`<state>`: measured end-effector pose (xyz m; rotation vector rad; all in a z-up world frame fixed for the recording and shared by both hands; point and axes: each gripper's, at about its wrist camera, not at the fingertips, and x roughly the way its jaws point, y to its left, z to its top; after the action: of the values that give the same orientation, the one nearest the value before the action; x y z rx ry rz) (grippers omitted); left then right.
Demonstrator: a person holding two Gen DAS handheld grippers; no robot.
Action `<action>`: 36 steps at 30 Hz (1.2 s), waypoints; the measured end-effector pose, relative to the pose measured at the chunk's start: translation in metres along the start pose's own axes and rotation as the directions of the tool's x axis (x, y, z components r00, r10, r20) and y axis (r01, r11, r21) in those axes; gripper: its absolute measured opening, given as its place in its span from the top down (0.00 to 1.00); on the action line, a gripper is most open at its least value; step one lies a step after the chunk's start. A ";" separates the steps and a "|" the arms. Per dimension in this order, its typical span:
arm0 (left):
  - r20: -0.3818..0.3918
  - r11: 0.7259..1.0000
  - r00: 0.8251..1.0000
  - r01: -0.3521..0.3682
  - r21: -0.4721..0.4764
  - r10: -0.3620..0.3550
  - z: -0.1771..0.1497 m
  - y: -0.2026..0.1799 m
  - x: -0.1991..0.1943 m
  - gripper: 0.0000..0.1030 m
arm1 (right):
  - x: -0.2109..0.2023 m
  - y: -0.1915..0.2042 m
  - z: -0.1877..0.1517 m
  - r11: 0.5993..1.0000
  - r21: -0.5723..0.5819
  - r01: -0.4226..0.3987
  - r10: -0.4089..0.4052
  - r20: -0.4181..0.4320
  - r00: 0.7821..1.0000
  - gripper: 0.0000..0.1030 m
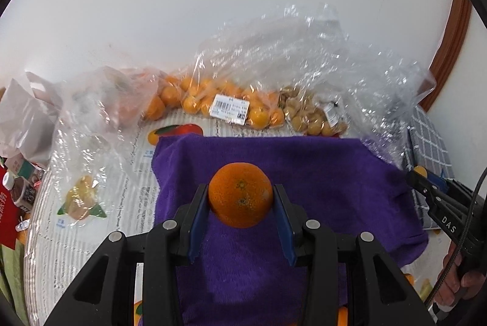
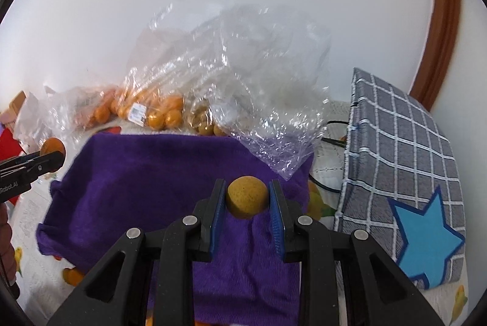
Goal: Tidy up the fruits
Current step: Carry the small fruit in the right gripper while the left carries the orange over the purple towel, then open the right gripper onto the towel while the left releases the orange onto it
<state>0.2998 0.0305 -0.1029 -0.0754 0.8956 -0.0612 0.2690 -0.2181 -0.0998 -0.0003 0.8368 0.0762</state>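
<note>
Left gripper (image 1: 240, 198): we've got it clamped on an orange (image 1: 240, 194), both blue pads pressed against its sides. Jaws are only partway in, since the fruit is fairly fat.

Orange: held up off the purple towel (image 1: 304, 161), roughly over the towel's middle as the left wrist view shows it. In the right wrist view we see the same orange (image 2: 52, 147) off the towel's left edge, riding on the left gripper's (image 2: 56, 157) tip.

Right gripper (image 2: 247, 198): squeezed in tight on a small yellow-brown fruit (image 2: 247, 195), one pad on each side. Jaws are nearly together.

Yellow-brown fruit: above the towel's right part, near its far right corner, not resting on the cloth.

Right gripper from the left cam (image 1: 426, 183): we only catch its tip off the towel's right edge, with a bit of fruit peeking out at the end.

Purple towel: spread flat on a fruit-print tablecloth (image 1: 91, 222), under both tools.

Bag of oranges (image 1: 213, 103): clear plastic with a barcode label, just past the towel's far edge.

Bag of small yellowish fruits (image 1: 310, 117): right beside that one, also behind the towel's far edge.

Crumpled clear plastic (image 2: 274, 100): draped over the towel's far right corner.

Checked grey bag with a blue star (image 2: 404, 173): standing just right of the towel.
</note>
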 end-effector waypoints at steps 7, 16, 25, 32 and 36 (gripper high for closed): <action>-0.061 1.000 0.998 0.026 -0.015 -0.027 -0.003 0.001 0.032 0.62 | 0.038 0.005 -0.004 1.000 -0.007 -0.021 0.021 -0.060 0.998 0.73; -0.120 0.999 0.992 0.032 0.010 -0.030 -0.012 -0.001 0.056 0.62 | 0.060 0.003 -0.015 0.999 -0.045 -0.023 0.017 -0.136 0.991 0.73; -0.155 0.999 0.988 0.031 0.038 -0.025 -0.017 -0.003 0.066 0.61 | 0.066 0.001 -0.021 0.999 -0.043 -0.018 0.010 -0.167 0.986 0.73; -0.158 0.999 0.987 0.017 0.041 -0.010 -0.018 -0.002 0.064 0.60 | 0.064 0.007 -0.019 0.998 -0.054 -0.034 0.025 -0.160 0.987 0.50; -0.135 1.000 0.991 0.013 0.023 -0.010 -0.016 -0.002 0.046 0.55 | 0.041 0.013 -0.011 0.997 -0.062 -0.047 0.042 -0.089 0.995 0.31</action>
<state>0.3158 0.0237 -0.1482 -0.0548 1.0292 -0.0885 0.2867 -0.2032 -0.1372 -0.0458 0.9222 0.1459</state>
